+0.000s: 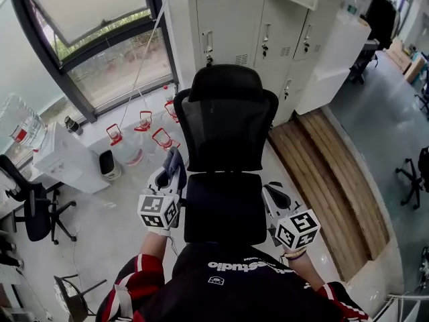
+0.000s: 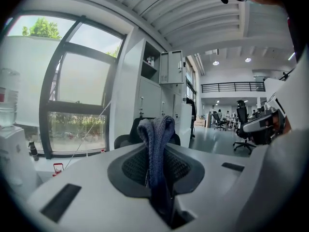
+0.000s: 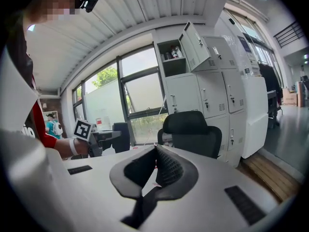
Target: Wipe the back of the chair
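The left gripper (image 1: 171,174) clamped a blue-grey cloth (image 2: 155,139); the right gripper (image 3: 155,152) was closed on nothing. They flanked the black chair (image 1: 228,139) at 9 and 3 o'clock. The shirt (image 1: 248,280) read "studio". Clear red-handled jugs (image 1: 145,121) stood at the chair's 10 o'clock, contents unclear.

This is an open-plan office. Just ahead of the jaws stands a black mesh swivel chair (image 1: 226,129), and behind it is a row of grey metal lockers (image 1: 231,25) with keyed doors. Left of the jaws run tall dark-framed windows (image 1: 114,72), with water jugs (image 1: 144,123) on the floor beneath them. Far off to the right of the jaws, more swivel chairs (image 2: 241,115) stand in a bright hall under ceiling lights (image 2: 216,63).
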Available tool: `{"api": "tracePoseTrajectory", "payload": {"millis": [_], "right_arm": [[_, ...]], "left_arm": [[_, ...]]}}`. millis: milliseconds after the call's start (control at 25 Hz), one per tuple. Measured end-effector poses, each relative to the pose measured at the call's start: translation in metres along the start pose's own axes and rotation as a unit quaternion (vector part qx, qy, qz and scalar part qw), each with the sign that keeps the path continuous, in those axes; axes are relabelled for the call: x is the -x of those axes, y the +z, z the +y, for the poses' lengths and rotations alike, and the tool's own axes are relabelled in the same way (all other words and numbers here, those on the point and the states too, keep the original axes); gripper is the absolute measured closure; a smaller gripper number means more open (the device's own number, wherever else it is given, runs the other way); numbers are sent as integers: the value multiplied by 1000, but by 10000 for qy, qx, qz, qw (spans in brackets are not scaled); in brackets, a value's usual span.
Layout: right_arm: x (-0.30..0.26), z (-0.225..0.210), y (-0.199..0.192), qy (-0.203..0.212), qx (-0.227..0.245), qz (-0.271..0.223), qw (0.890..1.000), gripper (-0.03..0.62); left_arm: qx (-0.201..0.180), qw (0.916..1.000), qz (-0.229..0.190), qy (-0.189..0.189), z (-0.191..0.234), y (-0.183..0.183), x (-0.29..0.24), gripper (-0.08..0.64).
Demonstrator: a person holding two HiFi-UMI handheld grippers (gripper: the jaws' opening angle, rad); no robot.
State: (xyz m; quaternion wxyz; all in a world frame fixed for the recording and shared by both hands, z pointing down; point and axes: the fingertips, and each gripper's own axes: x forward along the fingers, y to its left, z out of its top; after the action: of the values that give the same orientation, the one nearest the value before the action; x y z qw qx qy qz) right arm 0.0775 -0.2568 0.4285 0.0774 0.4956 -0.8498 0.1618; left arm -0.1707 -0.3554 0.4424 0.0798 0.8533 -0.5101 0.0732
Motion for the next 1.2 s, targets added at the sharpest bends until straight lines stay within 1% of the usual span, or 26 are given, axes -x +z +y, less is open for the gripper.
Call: {"api": "tracePoseTrajectory", "payload": {"millis": [160,360,480,560,640,760,880,1080,1200], "right_arm": [[-33,-10,8,-202,-117,-1,9997,578],[-60,-18,10,-436,-201,71,9988,578],[-64,-24,8,-586,-258,71,9979,578],[-66,-27,11,-704,-279,-80,9971,578],[-70,-31,14,-832,-219,-273,9959,578],[-81,-35,15,-916,-39,-382,9951,578],[-96,-40,12,-915,9,-399,9950,578],[-130,-62,9,-1040,58,-401,9938,578],[-153,-71,10,-999,100,-429,9940,578]], "left_arm": [[-4,9998,180,-47,45,-9,-55,503],[264,9985,383,-275,95,-37,-131,503],[415,9979,476,-162,125,-58,-172,503],[493,9975,508,-63,145,-71,-193,503],[487,9974,532,-20,160,-82,-211,503],[333,9977,586,38,176,-94,-233,503],[151,9978,638,109,185,-100,-249,503],[168,9976,635,208,193,-103,-277,503],[118,9974,650,297,198,-103,-290,503]]}}
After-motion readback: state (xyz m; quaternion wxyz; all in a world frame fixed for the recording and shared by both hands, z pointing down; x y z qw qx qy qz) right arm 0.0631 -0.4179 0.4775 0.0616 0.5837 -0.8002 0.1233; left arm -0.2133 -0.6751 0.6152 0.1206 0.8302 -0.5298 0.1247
